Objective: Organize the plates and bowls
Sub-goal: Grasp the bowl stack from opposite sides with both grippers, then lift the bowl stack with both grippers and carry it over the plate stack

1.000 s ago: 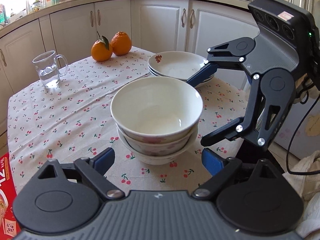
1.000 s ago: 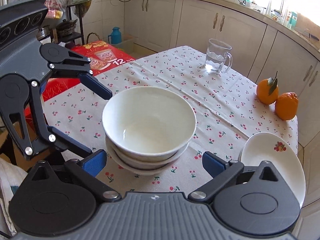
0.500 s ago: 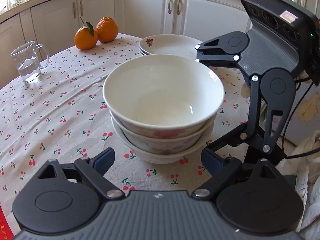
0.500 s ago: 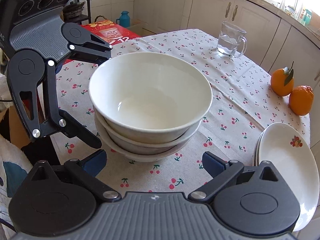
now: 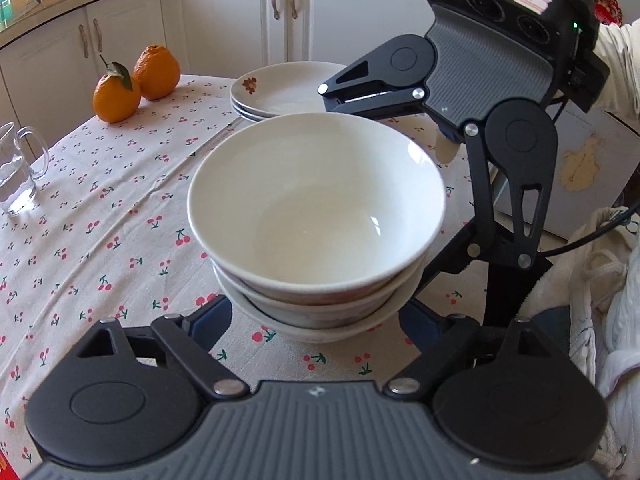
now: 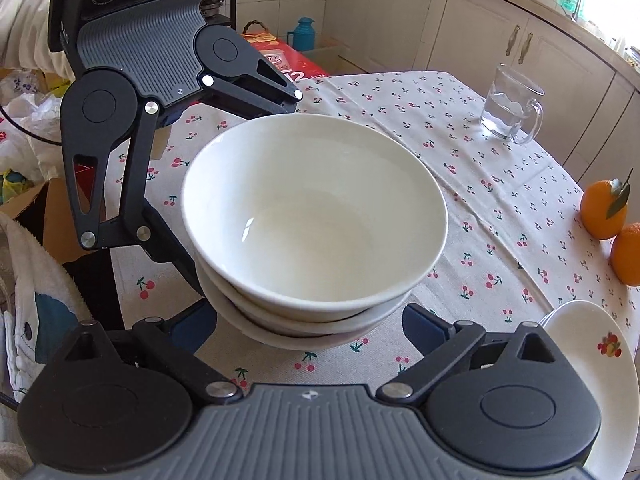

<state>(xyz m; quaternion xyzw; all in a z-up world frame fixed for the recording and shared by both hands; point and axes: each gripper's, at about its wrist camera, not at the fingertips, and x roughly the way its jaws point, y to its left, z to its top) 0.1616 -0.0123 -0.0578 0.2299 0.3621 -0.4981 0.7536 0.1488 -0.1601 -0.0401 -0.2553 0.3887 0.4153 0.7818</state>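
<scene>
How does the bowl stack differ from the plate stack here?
The bowl stack is deep and plain white inside; the plate stack is shallow, its top plate carrying a floral mark. Both open grippers flank the bowl stack; the plate stack sits apart, untouched. Both rest on the cherry-print tablecloth.

We noted that the left gripper [image 5: 316,322] and right gripper [image 6: 310,324] had black linkage arms, silver pivot screws, grey ribbed housings and blue finger pads [image 6: 424,326]; white sleeves [image 5: 624,68] showed at the frame's upper right.

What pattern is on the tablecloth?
Small red cherries with green stems on a pale tablecloth, clearest in the right wrist view.
</scene>
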